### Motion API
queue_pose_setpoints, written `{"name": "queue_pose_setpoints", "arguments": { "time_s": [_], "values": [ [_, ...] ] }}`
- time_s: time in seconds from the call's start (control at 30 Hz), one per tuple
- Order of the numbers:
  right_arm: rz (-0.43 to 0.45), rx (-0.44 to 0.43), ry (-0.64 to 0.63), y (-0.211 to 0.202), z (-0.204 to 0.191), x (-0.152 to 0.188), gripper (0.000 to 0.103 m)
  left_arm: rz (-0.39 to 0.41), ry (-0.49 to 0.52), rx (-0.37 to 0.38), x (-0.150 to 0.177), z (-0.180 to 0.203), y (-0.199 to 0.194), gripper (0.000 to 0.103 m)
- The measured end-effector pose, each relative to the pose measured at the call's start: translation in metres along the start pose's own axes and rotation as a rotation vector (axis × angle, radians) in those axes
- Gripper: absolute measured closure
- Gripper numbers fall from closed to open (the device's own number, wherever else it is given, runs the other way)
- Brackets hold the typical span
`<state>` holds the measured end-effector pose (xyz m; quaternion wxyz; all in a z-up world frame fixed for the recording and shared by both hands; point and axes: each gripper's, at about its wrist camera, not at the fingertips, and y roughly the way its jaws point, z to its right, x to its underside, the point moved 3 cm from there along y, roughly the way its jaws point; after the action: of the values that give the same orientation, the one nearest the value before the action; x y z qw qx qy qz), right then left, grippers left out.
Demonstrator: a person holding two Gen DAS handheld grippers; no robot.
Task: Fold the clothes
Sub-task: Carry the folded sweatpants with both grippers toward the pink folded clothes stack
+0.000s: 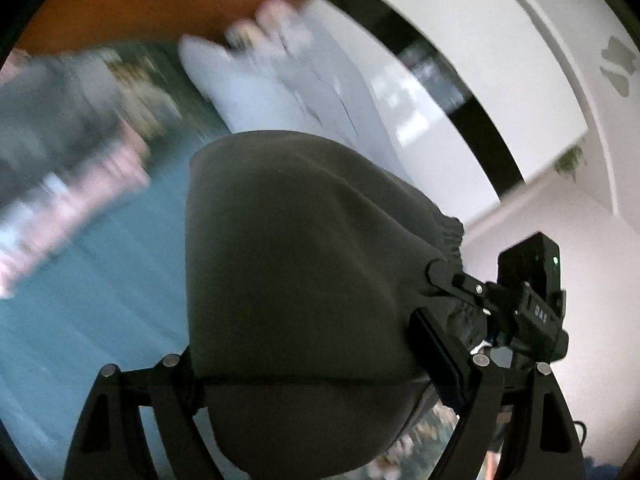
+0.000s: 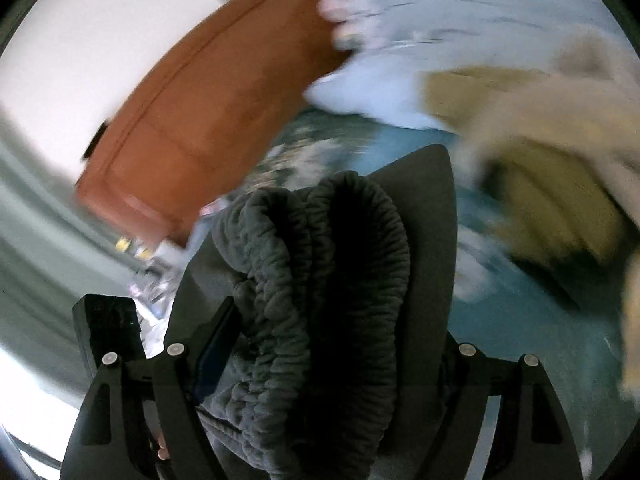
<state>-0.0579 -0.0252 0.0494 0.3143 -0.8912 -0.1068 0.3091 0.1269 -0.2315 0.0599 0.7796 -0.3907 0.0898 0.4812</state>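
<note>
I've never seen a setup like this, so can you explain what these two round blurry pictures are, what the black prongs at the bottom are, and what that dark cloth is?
A person holds a two-finger gripper in each hand; no robot arm is involved. Each round picture comes from a fisheye camera on one gripper, looking along its fingers. The black prongs are those fingers. The left gripper and the right gripper both hold the same dark grey garment, the right one at its gathered elastic waistband. Behind is a teal bedspread with a white pillow, a brown headboard and beige clothes. The blur suggests fast movement.
</note>
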Motion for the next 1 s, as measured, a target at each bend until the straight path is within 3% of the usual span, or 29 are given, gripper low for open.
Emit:
{"name": "queue_pose_setpoints", "arguments": {
  "time_s": [0.2, 0.33, 0.43, 0.53, 0.67, 0.9, 1.0],
  "values": [
    [-0.117, -0.17, -0.244, 0.112, -0.116, -0.084, 0.022, 0.244, -0.075, -0.114, -0.067, -0.064, -0.086, 0.016],
    [-0.198, -0.24, -0.37, 0.182, -0.181, -0.114, 0.022, 0.348, -0.108, -0.182, -0.091, -0.103, -0.136, 0.016],
    [-0.268, -0.277, -0.451, 0.235, -0.214, -0.126, 0.022, 0.412, -0.173, -0.232, -0.101, -0.145, -0.151, 0.016],
    [-0.341, -0.262, -0.502, 0.289, -0.22, -0.126, 0.021, 0.417, -0.305, -0.226, -0.097, -0.198, -0.144, 0.016],
    [-0.452, -0.126, -0.482, 0.356, -0.2, -0.106, 0.021, 0.318, -0.412, -0.273, -0.086, -0.248, -0.109, 0.016],
    [-0.408, -0.195, -0.512, 0.352, -0.216, -0.12, 0.021, 0.424, -0.281, -0.27, -0.09, -0.229, -0.125, 0.016],
    [-0.414, -0.17, -0.519, 0.362, -0.214, -0.117, 0.021, 0.396, -0.303, -0.276, -0.088, -0.243, -0.108, 0.016]
  ]
}}
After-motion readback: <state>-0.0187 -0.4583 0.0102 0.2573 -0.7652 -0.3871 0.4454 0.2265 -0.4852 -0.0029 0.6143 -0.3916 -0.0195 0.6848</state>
